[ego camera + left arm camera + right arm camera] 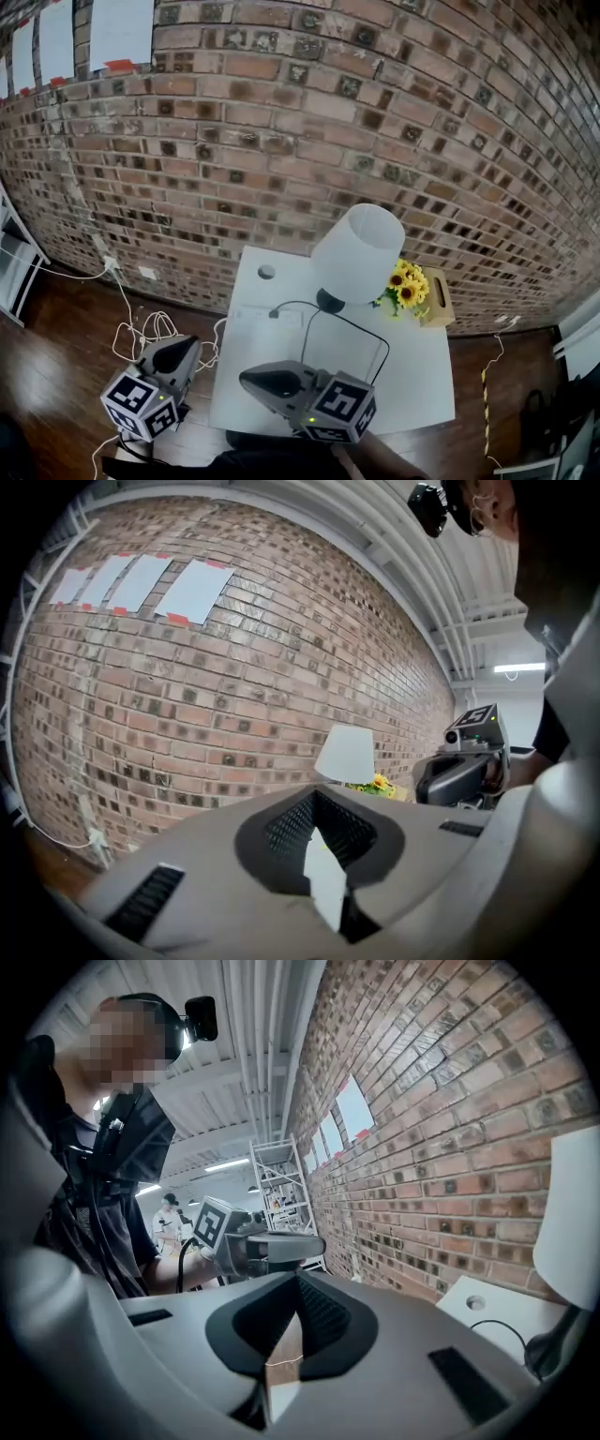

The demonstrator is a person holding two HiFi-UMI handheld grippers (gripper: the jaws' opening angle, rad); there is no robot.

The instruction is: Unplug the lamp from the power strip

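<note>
The lamp (356,253) with a white shade stands at the back of the white table (422,384). Its black cord (370,336) loops over the tabletop and ends in a plug (275,312) at what looks like a white power strip (253,319), faint against the table. My left gripper (190,344) hangs over the floor left of the table, shut and empty. My right gripper (247,378) is over the table's front edge, pointing left, shut with nothing in it. The left gripper view shows the lamp (345,754) and the right gripper (459,772) ahead.
Sunflowers (408,286) and a small wooden box (437,309) sit right of the lamp. White cables (150,330) lie on the wooden floor and run up to a socket (108,262) on the brick wall. A metal shelf (277,1194) stands further along the wall.
</note>
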